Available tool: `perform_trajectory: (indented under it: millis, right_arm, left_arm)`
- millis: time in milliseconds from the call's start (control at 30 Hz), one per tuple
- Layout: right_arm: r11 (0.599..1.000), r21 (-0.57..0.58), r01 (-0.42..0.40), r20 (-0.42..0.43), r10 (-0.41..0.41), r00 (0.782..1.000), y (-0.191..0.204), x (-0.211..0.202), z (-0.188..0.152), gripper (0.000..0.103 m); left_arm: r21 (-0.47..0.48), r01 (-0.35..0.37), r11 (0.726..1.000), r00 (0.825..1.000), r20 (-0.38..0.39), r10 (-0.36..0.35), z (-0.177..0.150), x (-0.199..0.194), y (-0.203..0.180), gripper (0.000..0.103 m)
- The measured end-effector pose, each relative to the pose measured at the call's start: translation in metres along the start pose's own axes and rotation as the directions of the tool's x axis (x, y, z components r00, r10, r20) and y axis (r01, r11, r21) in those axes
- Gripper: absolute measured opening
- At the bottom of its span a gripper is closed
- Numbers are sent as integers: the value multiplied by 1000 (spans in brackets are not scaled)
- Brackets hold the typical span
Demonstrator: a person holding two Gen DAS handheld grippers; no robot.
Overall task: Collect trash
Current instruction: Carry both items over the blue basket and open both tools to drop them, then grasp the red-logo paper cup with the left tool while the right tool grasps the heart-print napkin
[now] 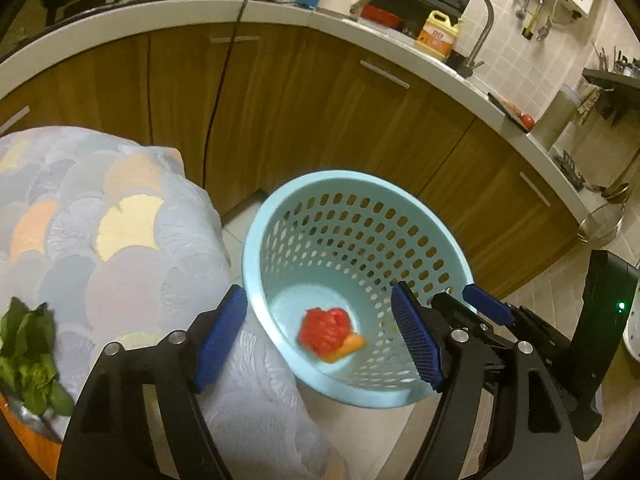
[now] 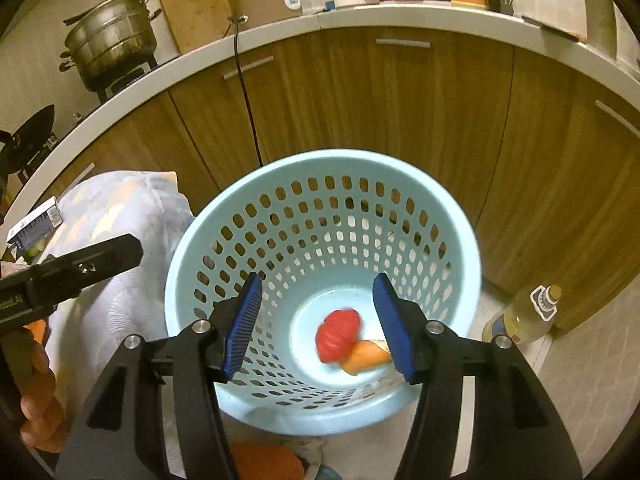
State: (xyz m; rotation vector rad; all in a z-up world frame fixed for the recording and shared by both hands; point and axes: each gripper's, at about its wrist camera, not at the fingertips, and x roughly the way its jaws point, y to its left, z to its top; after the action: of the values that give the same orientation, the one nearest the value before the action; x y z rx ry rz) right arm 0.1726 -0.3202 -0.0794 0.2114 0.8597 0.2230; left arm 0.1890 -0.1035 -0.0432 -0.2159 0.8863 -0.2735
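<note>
Hovering over the bin (image 2: 320, 292) with jaws spread and empty, the right gripper (image 2: 318, 328) and left gripper (image 1: 320, 340) look down on red scrap (image 2: 338, 334) and peel (image 2: 366, 356) at its bottom; next, likely the greens (image 1: 28, 356), lifted clear of the rim.

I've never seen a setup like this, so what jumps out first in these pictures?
A pale blue perforated basket stands on the floor before wooden cabinets, holding a red scrap and an orange peel. Both the left hand-held gripper and right hand-held gripper hover open above it.
</note>
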Motion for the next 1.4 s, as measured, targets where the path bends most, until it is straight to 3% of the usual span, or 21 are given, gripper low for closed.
perform_trajectory:
  millis: [267, 500, 667, 833, 900, 967, 1100, 1200, 1333, 1400]
  right_arm:
    - [999, -16, -52, 38, 52, 998, 20, -32, 2, 54]
    - [977, -143, -158, 92, 172, 981, 96, -76, 0, 62]
    - [941, -269, -206, 76, 234, 969, 170, -82, -24, 62]
    - [913, -332, -237, 36, 263, 964, 226, -71, -49, 61]
    - [910, -344, -233, 37, 261, 965, 242, -65, -56, 61]
    - [907, -354, -229, 29, 255, 967, 256, -59, -62, 58]
    - [907, -351, -234, -36, 236, 971, 269, -40, -72, 58]
    - [914, -326, -243, -42, 243, 969, 263, -37, -69, 58]
    - [923, -286, -259, -79, 246, 966, 258, -29, -68, 58]
    - [923, -291, -252, -74, 241, 968, 258, -30, -67, 58]
  left_arm:
    - [4, -12, 1000, 997, 82, 12, -16, -50, -4, 73]
    - [-44, -73, 996, 974, 209, 81, -45, -128, 15, 73]
    - [-151, -167, 974, 928, 311, 207, -77, -195, 52, 73]
    - [-287, -283, 915, 865, 336, 373, -108, -248, 101, 73]
    - [-332, -304, 893, 850, 328, 412, -121, -264, 124, 73]
    - [-358, -317, 879, 848, 308, 431, -128, -273, 142, 73]
    - [-355, -344, 869, 872, 224, 436, -142, -266, 173, 76]
    - [-320, -329, 889, 896, 191, 401, -142, -253, 190, 76]
    - [-296, -332, 896, 899, 187, 395, -132, -243, 198, 75]
    - [-263, -319, 911, 912, 176, 370, -128, -236, 197, 74]
